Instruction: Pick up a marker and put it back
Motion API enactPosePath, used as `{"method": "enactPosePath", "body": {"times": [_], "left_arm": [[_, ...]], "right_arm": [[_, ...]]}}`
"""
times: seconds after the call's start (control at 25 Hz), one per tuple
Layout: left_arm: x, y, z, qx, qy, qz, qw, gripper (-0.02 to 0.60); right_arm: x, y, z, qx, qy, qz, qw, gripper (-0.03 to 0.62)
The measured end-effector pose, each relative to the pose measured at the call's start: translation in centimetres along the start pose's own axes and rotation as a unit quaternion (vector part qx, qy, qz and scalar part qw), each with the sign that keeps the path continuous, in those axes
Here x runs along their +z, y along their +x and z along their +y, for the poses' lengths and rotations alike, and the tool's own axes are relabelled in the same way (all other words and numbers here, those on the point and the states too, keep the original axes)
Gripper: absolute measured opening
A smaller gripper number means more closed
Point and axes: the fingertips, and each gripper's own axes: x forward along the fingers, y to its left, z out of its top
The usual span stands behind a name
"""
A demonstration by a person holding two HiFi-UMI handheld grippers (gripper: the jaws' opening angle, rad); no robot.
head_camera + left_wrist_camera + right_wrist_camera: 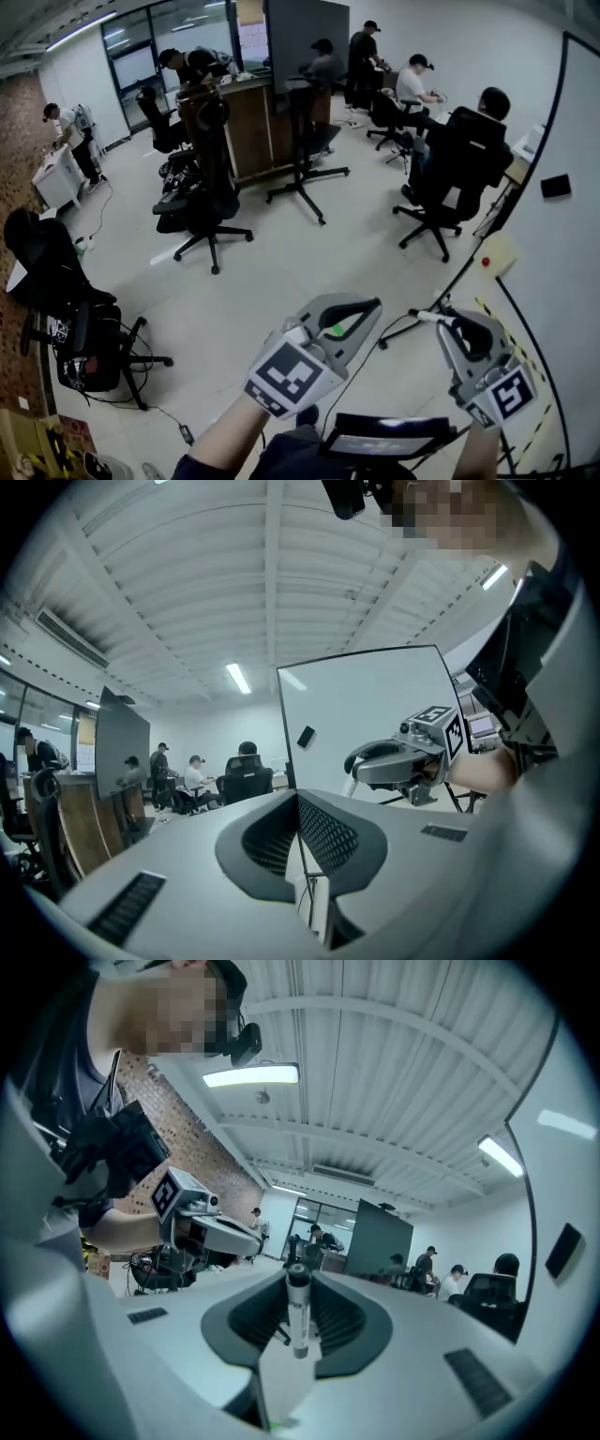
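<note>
Right tongs (298,1335): grey plastic, ribbed dark pads clenched on slim white cylindrical marker (298,1302), dark-tipped, upright between them.
Left tongs (298,841): same grey shell, meshed pads pressed together, holding nothing.
Right edge: white smooth whiteboard (572,244) in thin dark frame, close beside right tongs.
Open room: pale glossy floor (281,272) ahead; black wheeled office chairs (208,202) well apart.
</note>
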Motion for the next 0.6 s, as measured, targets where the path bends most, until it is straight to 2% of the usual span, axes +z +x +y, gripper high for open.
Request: {"method": "enactPosePath", "body": {"times": [0.24,0.44,0.6], "left_arm": [[0.1,1.5,8.3,0.003,-0.002,-0.004,1.0000,0.000],[-0.4,2.6,11.7,0.011,-0.006,0.005,0.9999,0.000],[-1.5,4.6,12.9,0.013,-0.019,0.009,0.9997,0.000]], "right_arm": [[1.2,7.5,-1.9,-0.004,-0.019,-0.014,1.000,0.087],[1.4,10.2,-3.6,-0.002,-0.009,-0.020,1.000,0.087],[-0.9,11.2,-5.3,0.005,-0.002,-0.011,1.000,0.087]]}}
